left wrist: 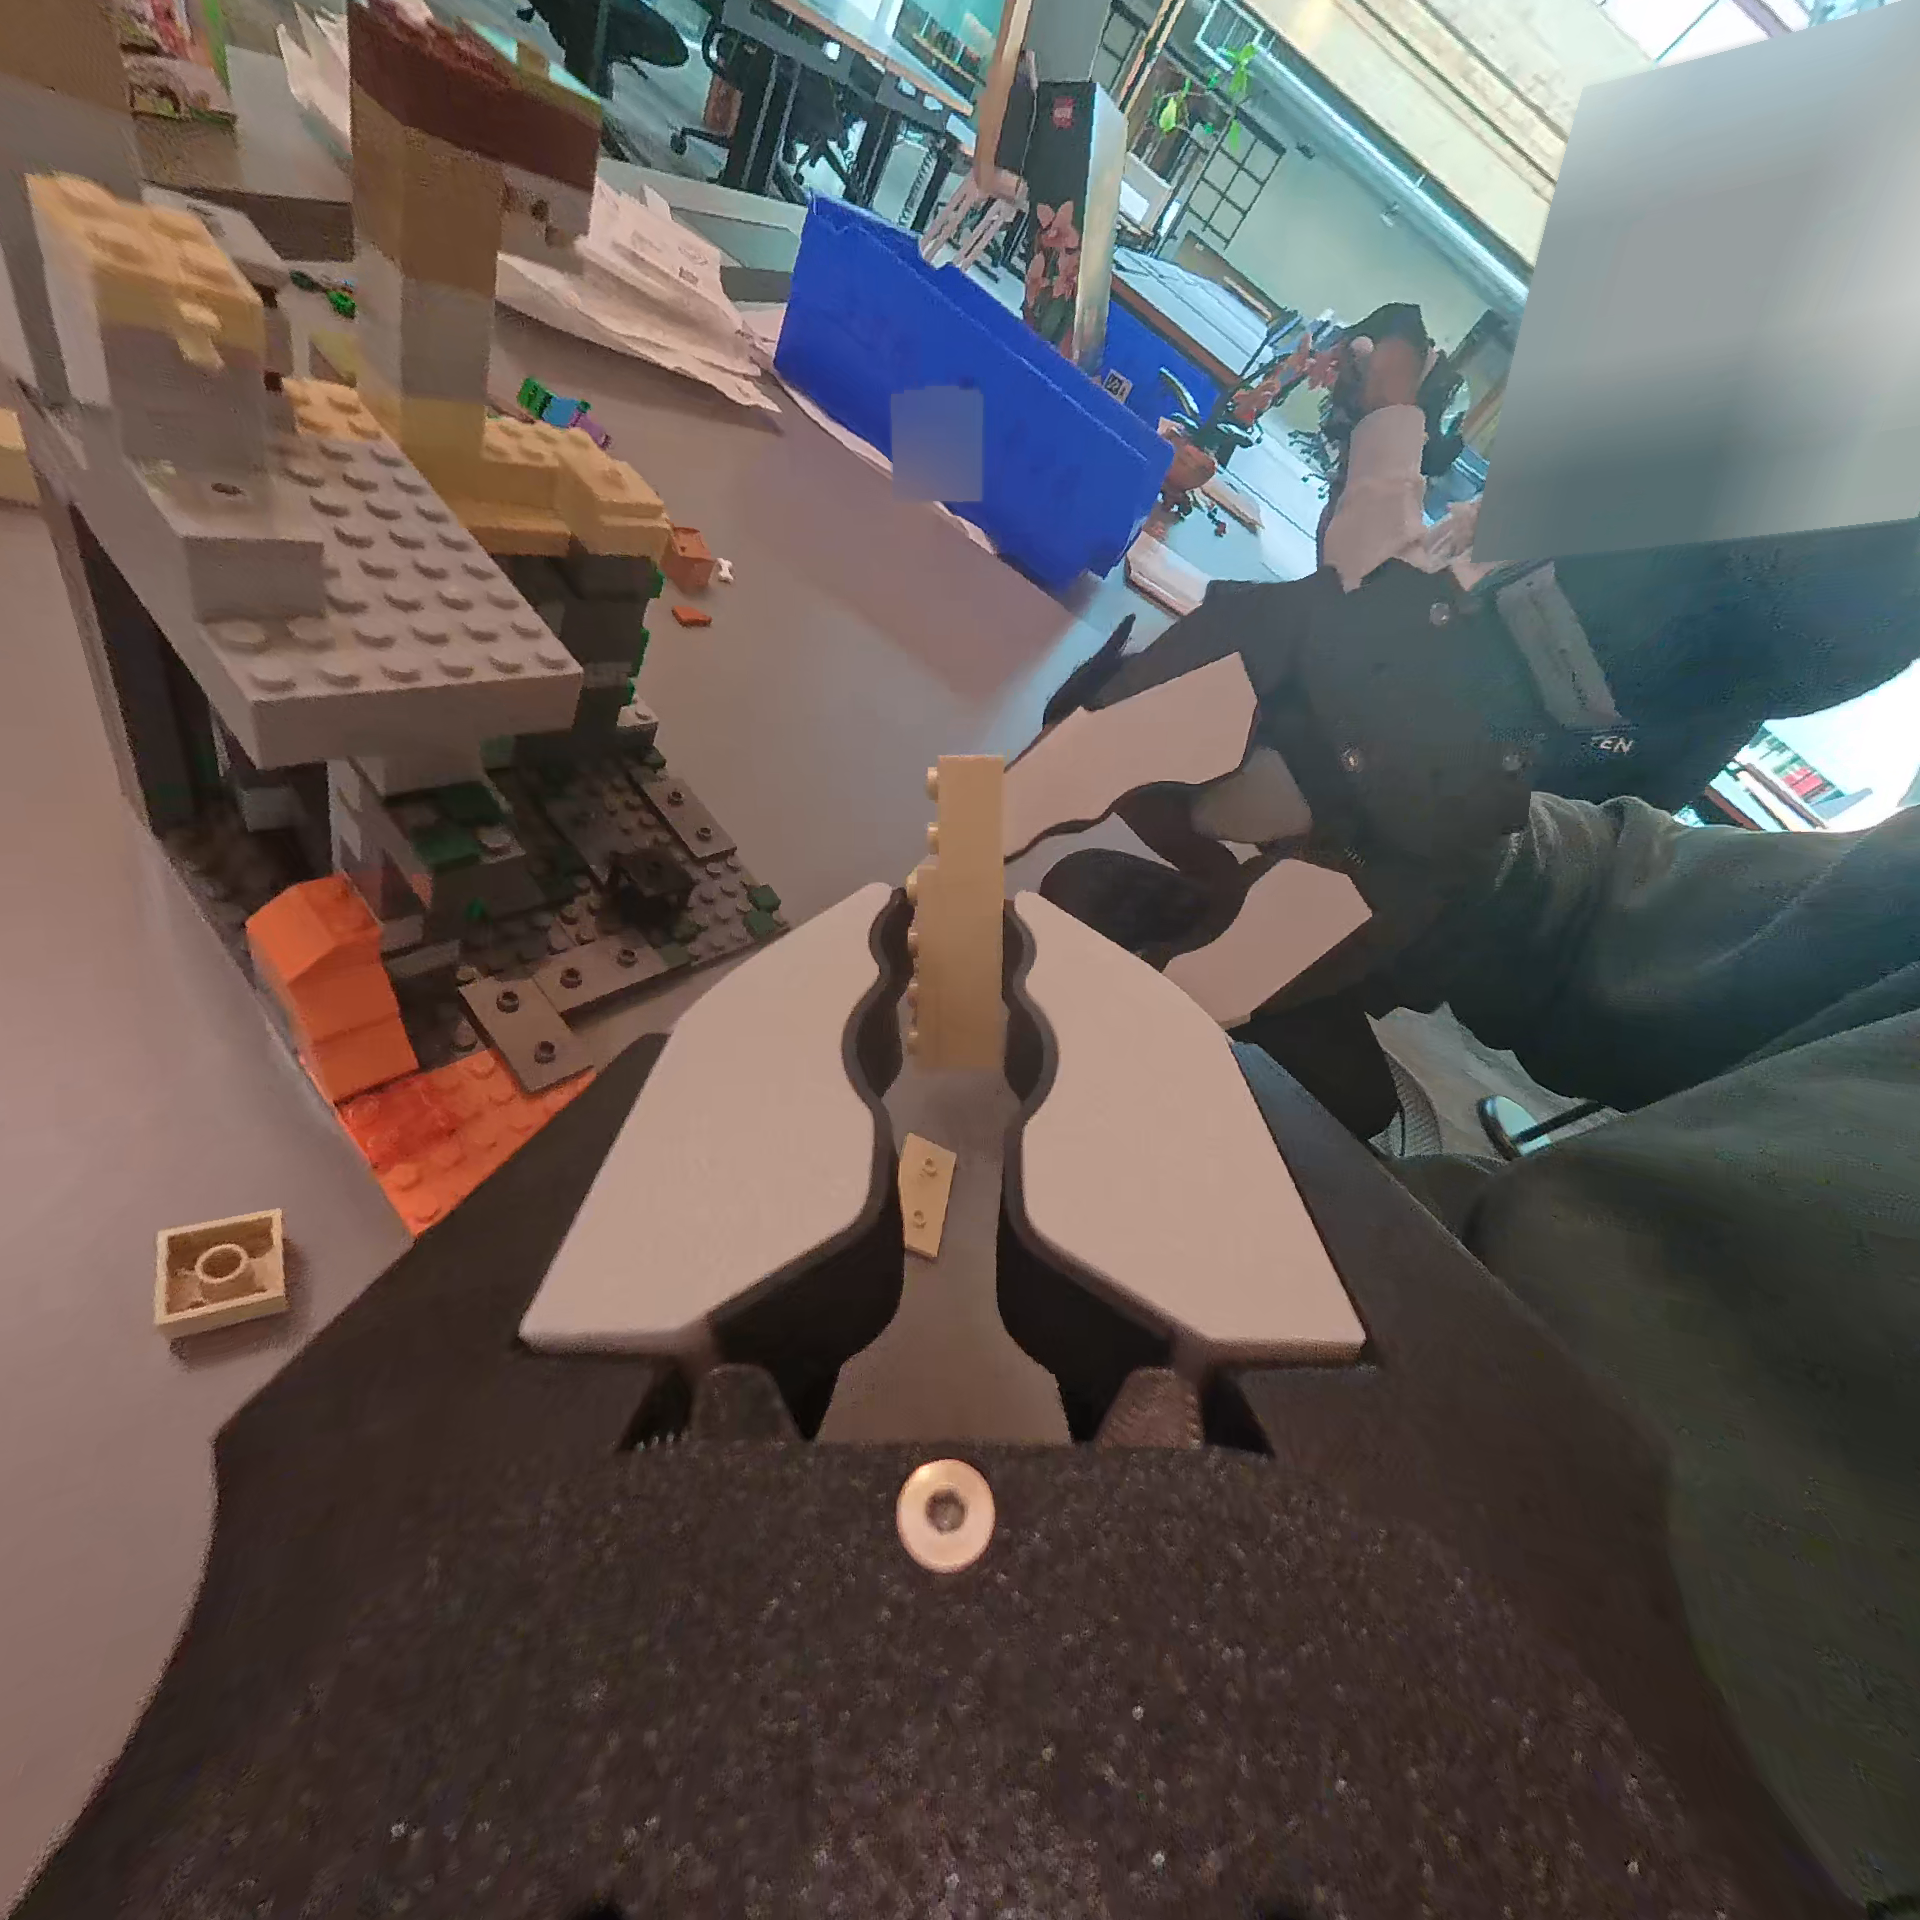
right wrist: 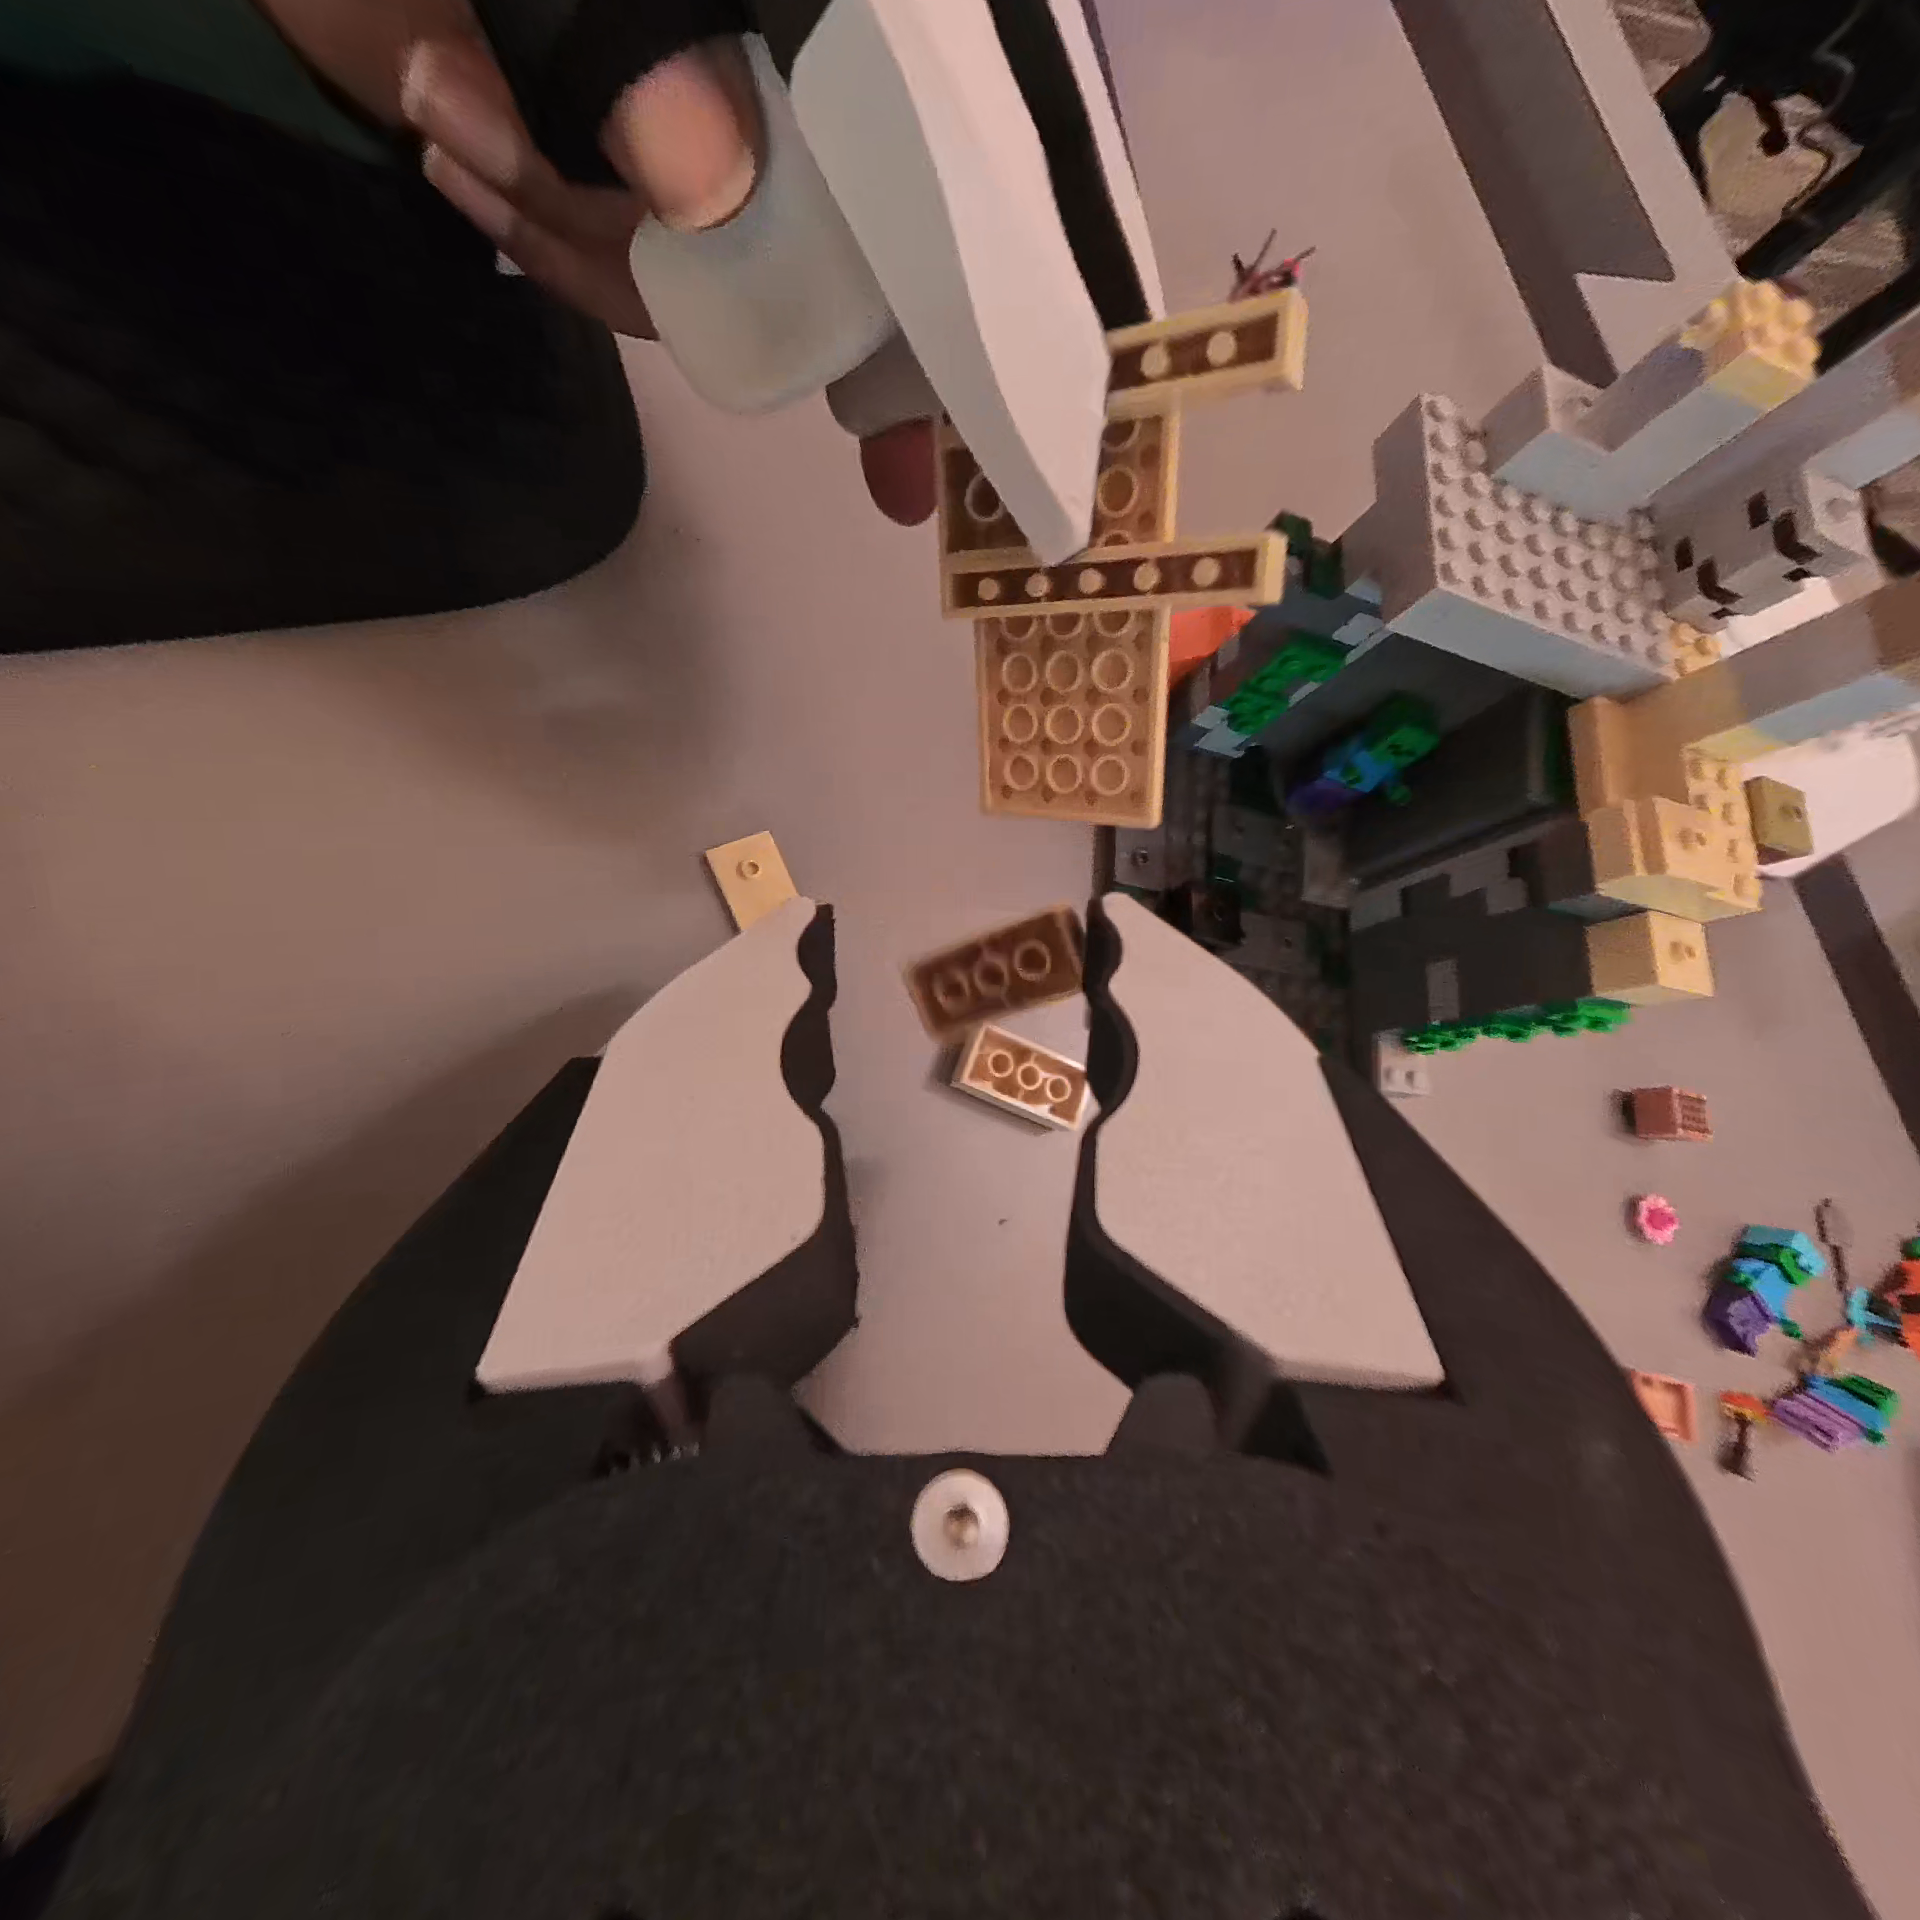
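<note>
My left gripper (left wrist: 958, 914) is shut on a tan plate assembly (left wrist: 961, 914), which stands edge-on between its pads. In the right wrist view the assembly (right wrist: 1070, 717) hangs above the grey table with two narrow tan strips across it, clamped by a left finger (right wrist: 977, 260). My right gripper (right wrist: 961, 930) is open just above the table. Two tan bricks (right wrist: 997, 971) (right wrist: 1023, 1075) lie studs-down between its fingers. A small tan tile (right wrist: 753, 878) lies by its left fingertip. In the left wrist view the right gripper (left wrist: 1101, 873) is open, just right of the assembly.
A large brick model (left wrist: 416, 623) (right wrist: 1507, 727) with grey platform, tan towers and orange base stands close by. An upturned tan piece (left wrist: 220, 1270) lies near it. Small coloured pieces (right wrist: 1787, 1330) are scattered on the right. A blue bin (left wrist: 966, 416) and papers (left wrist: 644, 281) sit farther back. Across from one pair of fingers to the other is roughly 6 cm. To the small tan tile (right wrist: 753, 878): right tips about 6 cm, left tips about 11 cm. It turns up in the left wrist view (left wrist: 917, 1214) as well.
</note>
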`<state>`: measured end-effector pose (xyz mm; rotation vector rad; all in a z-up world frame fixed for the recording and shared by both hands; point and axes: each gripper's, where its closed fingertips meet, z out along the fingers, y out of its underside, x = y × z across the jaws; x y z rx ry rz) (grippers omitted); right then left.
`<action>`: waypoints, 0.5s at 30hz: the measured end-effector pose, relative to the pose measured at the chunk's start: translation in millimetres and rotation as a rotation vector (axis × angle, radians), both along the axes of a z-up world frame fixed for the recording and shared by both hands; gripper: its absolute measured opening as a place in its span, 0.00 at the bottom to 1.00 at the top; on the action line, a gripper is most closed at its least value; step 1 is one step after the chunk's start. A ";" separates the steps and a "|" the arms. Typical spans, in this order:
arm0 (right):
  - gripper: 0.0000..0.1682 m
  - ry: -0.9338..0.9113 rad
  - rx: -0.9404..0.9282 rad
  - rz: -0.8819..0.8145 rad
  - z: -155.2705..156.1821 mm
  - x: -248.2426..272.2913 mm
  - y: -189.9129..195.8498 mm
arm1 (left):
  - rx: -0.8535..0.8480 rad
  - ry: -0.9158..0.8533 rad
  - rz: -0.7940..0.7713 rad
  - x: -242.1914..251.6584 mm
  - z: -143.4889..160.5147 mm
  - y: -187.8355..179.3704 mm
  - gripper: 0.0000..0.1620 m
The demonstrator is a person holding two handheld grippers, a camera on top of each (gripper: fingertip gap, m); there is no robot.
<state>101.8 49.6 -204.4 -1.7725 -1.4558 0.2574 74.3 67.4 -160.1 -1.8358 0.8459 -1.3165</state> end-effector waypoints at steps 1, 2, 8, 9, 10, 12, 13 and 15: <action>0.29 0.000 0.013 -0.003 1.4 -1.3 1.5 | 0.001 0.005 -0.001 1.0 -1.8 -0.5 0.10; 0.31 0.007 0.017 -0.002 3.5 -3.3 2.3 | 0.000 0.011 -0.008 2.3 -3.1 -1.7 0.10; 0.34 0.103 -0.001 0.050 21.6 -18.3 2.8 | 0.060 0.063 -0.064 9.8 -7.2 -13.5 0.10; 0.33 0.129 -0.021 0.063 25.0 -20.6 2.1 | 0.078 0.067 -0.079 11.1 -6.3 -16.6 0.10; 0.32 0.147 -0.044 0.073 27.3 -21.9 1.8 | 0.097 0.069 -0.087 12.0 -5.1 -18.8 0.10; 0.28 0.177 -0.098 0.103 29.3 -23.1 0.4 | 0.131 0.087 -0.101 13.1 -4.4 -22.4 0.10; 0.25 0.198 -0.132 0.124 30.8 -23.9 -1.8 | 0.148 0.098 -0.108 13.6 -4.5 -24.0 0.10; 0.19 0.225 -0.161 0.159 33.5 -24.0 -4.4 | 0.184 0.111 -0.114 13.8 -3.5 -26.3 0.10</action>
